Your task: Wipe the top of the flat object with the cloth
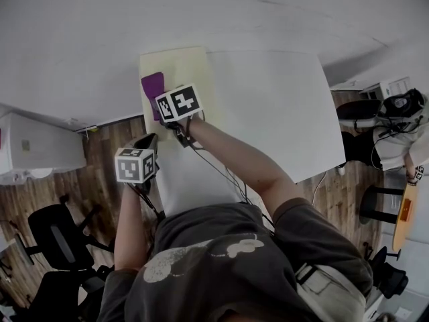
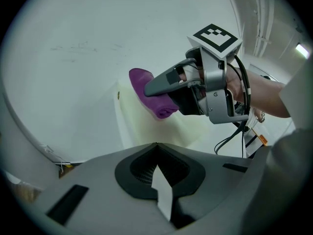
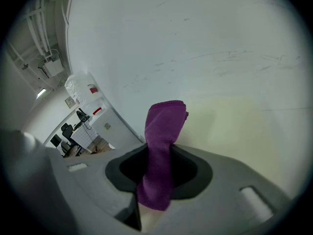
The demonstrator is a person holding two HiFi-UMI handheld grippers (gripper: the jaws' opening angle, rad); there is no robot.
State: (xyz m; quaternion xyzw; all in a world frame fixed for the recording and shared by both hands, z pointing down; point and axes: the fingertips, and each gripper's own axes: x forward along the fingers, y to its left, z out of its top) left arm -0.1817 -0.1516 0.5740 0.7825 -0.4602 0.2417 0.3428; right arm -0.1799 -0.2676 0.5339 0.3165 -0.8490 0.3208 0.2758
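The right gripper (image 3: pixel 160 166) is clamping the purple cloth (image 3: pixel 164 125) at the pale yellow flat object's (image 1: pixel 182 66) left edge. The left gripper (image 2: pixel 156 150), jaws closed and empty, is hovering near that object.

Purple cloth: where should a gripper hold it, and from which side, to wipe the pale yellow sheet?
Grip the purple cloth near one end of its folded strip, coming down from above, so the free folded end juts past the jaws onto the pale yellow sheet. It is long and limp, so a short overhang probably wipes best. The right gripper is shut on it that way.
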